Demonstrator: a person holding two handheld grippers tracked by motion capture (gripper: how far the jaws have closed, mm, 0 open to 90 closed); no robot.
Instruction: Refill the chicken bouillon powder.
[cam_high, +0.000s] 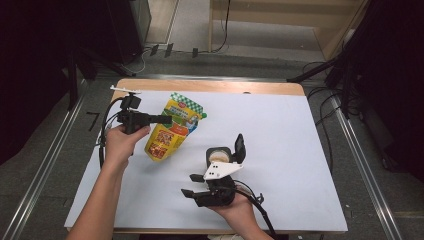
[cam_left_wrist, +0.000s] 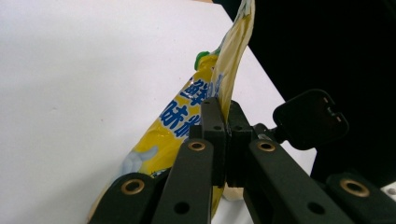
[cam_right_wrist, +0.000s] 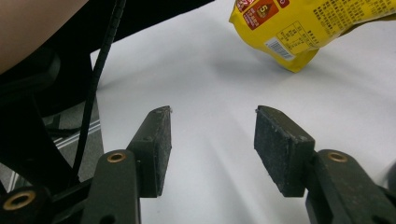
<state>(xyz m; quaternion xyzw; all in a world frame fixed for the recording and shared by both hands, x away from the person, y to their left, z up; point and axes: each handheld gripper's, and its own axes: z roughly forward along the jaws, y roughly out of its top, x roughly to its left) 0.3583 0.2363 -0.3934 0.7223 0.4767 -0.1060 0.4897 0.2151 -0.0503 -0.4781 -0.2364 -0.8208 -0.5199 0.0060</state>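
**Pouch pinched at left, right tongs idle**

While my left hand (cam_high: 121, 141) reaches in from the near left edge with the forearm angled up the tabletop (cam_high: 280, 130), its tongs (cam_high: 165, 119) point level to the right and are pressed together on the upper edge of the yellow pouch (cam_high: 172, 131). That pouch hangs tilted, its lower end at the white sheet left of centre. My right hand (cam_high: 235, 209) sits at the near edge, palm under the right tongs (cam_right_wrist: 212, 140), which stand spread with nothing between them, aimed left over bare sheet. A lidded cup (cam_high: 219, 156) stands just beyond that hand. Pouch print is partly cut off; its far face is hidden.
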